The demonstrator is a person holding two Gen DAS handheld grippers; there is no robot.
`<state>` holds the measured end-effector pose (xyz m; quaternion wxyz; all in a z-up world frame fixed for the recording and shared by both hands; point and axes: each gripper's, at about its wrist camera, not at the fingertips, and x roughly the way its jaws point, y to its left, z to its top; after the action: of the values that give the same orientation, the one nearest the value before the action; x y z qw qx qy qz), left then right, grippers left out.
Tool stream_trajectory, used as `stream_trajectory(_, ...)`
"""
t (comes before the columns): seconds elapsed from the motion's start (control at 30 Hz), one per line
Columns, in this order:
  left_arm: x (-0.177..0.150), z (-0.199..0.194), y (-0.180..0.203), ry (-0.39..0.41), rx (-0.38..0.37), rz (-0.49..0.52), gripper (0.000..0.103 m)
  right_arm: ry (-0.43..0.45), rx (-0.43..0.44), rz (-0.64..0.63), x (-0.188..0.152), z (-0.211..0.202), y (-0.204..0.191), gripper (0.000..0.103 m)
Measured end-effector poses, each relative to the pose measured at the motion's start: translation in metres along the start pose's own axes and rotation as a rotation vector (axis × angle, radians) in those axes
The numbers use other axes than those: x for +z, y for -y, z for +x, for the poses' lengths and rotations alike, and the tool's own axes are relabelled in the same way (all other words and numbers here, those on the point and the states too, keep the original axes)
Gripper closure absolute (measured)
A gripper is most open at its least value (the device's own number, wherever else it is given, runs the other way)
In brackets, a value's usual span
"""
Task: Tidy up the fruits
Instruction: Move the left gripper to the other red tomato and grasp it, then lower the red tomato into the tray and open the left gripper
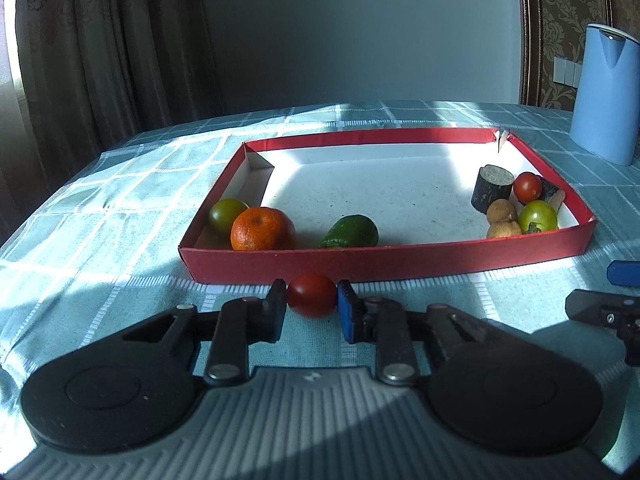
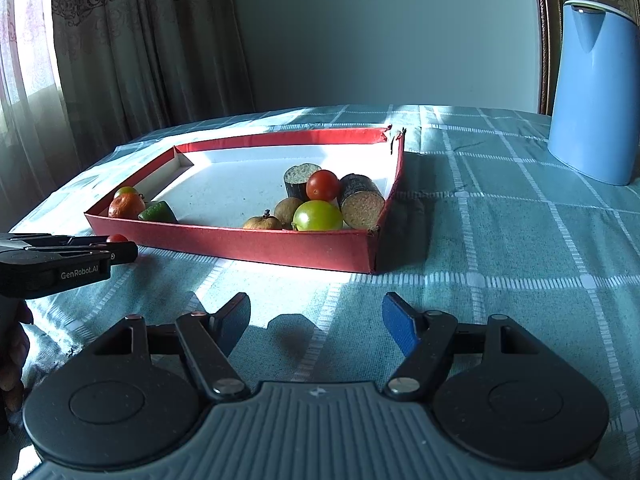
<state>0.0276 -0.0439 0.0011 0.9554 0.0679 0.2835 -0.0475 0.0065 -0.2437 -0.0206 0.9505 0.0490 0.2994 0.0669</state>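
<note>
My left gripper (image 1: 311,300) is shut on a red cherry tomato (image 1: 311,295) on the tablecloth, just in front of the red box's near wall (image 1: 360,266). In the box's left corner lie a green tomato (image 1: 226,213), an orange mandarin (image 1: 262,229) and a green avocado-like fruit (image 1: 351,233). Its right corner holds a red tomato (image 1: 527,186), a green tomato (image 1: 537,216), brown longans (image 1: 502,218) and dark cut cylinders (image 1: 493,188). My right gripper (image 2: 316,320) stands open over bare cloth, nothing between its fingers. In the right wrist view the left gripper (image 2: 120,246) appears at the left edge with the red tomato (image 2: 117,238).
A blue jug (image 1: 606,94) stands at the back right of the table, also seen as the jug (image 2: 592,92) in the right wrist view. A checked teal tablecloth (image 2: 500,240) covers the table. Curtains hang behind on the left. A hand (image 2: 12,356) shows at the lower left.
</note>
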Motion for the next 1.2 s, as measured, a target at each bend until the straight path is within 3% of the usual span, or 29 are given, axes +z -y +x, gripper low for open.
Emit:
stream_trajectory(0.37,0.036,-0.027,-0.020,0.125,0.028,-0.046,0.078,-0.003,0.000,-0.005,0.000,0.000,0.000,0.028)
stream_trajectory(0.6,0.054,0.006,-0.017,0.080,0.017,-0.064,0.078,-0.007,-0.001,-0.011,0.000,0.001,-0.001,0.027)
stream_trajectory(0.9,0.049,0.034,-0.010,0.029,0.030,-0.049,0.077,-0.011,-0.001,-0.016,0.000,0.002,-0.002,0.026)
stream_trajectory(1.1,0.045,0.031,-0.007,0.032,0.027,-0.041,0.070,-0.011,0.000,-0.017,0.000,0.002,-0.003,0.025)
stream_trajectory(1.2,0.043,0.026,-0.008,0.033,0.028,-0.054,0.058,-0.011,-0.001,-0.017,0.000,0.002,-0.003,0.025)
